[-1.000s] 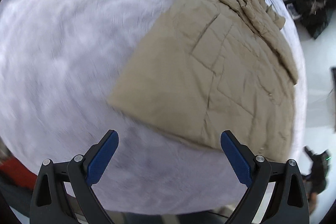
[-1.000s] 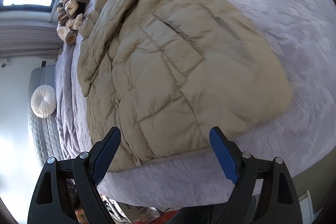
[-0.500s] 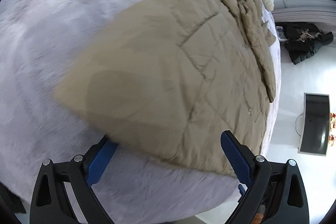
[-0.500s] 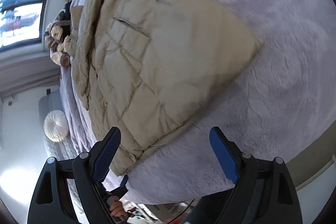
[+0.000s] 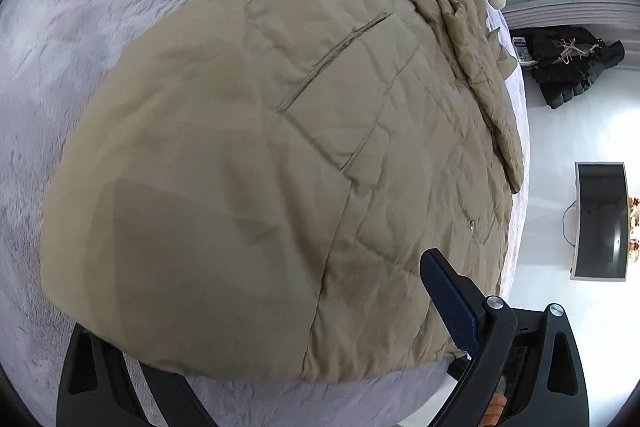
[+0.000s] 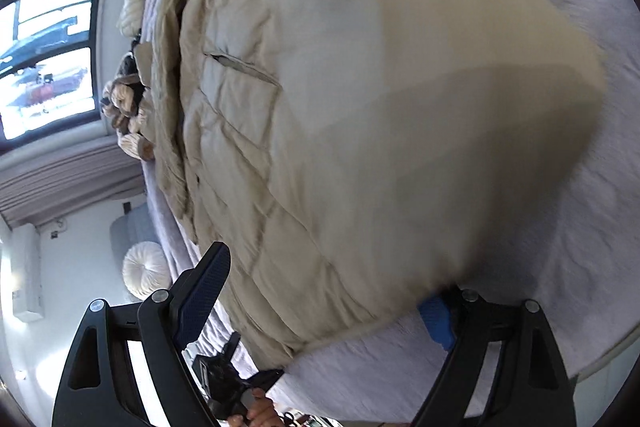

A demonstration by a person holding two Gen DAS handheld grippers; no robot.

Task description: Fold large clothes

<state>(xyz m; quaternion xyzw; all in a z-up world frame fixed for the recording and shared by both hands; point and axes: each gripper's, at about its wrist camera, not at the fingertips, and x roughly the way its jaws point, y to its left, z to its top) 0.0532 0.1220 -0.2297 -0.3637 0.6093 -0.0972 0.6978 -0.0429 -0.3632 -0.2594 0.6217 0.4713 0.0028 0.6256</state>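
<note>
Both grippers have dropped toward the tan quilted jacket (image 5: 280, 155), which now fills each wrist view where a second ago it lay smaller and farther off on the grey plush bed (image 5: 80, 7). The jacket lies spread flat, its hem nearest the grippers and its collar toward twelve o'clock, by the window.

From here the likeliest trouble is a shallow bite. The padded shell looks slippery and thick, so jaws that close on the top layer alone could let the hem slide out as it is lifted, or could snag the bed cover with it. Uneven grabs at the two corners would skew the fold.

On the left gripper (image 5: 288, 327) the jaws stand wide but are closing. The hem corner lies over the finger at seven o'clock and hides it, while the other pad sits clear at four o'clock, so fabric is between them and not yet pinched. On the right gripper (image 6: 328, 303) the jaws are wide apart around the other hem corner, clamping nothing.
</note>
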